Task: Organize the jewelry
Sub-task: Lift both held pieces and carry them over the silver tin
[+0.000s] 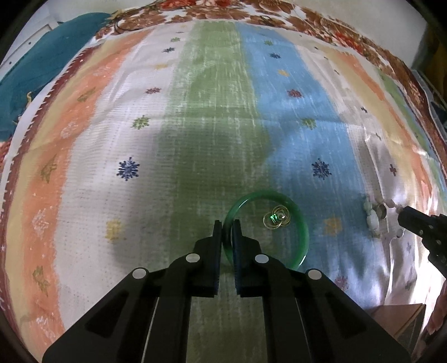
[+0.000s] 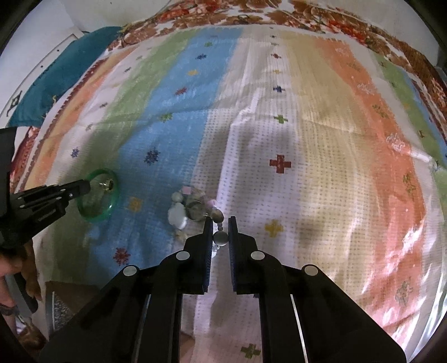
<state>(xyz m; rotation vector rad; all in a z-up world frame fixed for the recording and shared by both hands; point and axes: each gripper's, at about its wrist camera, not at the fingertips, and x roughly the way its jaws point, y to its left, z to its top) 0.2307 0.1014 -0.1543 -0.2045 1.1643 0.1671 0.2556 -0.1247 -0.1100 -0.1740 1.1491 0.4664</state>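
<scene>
A green bangle (image 1: 303,226) lies over the striped cloth, and my left gripper (image 1: 226,224) is shut on its left rim. Inside the ring sits a small gold wire piece (image 1: 276,219). To the right lies a beaded bracelet (image 1: 373,217) of pale stones. In the right wrist view my right gripper (image 2: 219,223) is shut on that beaded bracelet (image 2: 178,215), with a round grey bead pinched between the pads. The green bangle (image 2: 111,201) and the left gripper (image 2: 83,185) show at the left of that view.
A striped, patterned cloth (image 1: 212,111) covers the whole surface, bordered by brown floral fabric (image 1: 321,22) at the far edge. A teal cushion (image 1: 42,69) lies at the far left. A brown box corner (image 1: 399,315) and a hand show at the near edge.
</scene>
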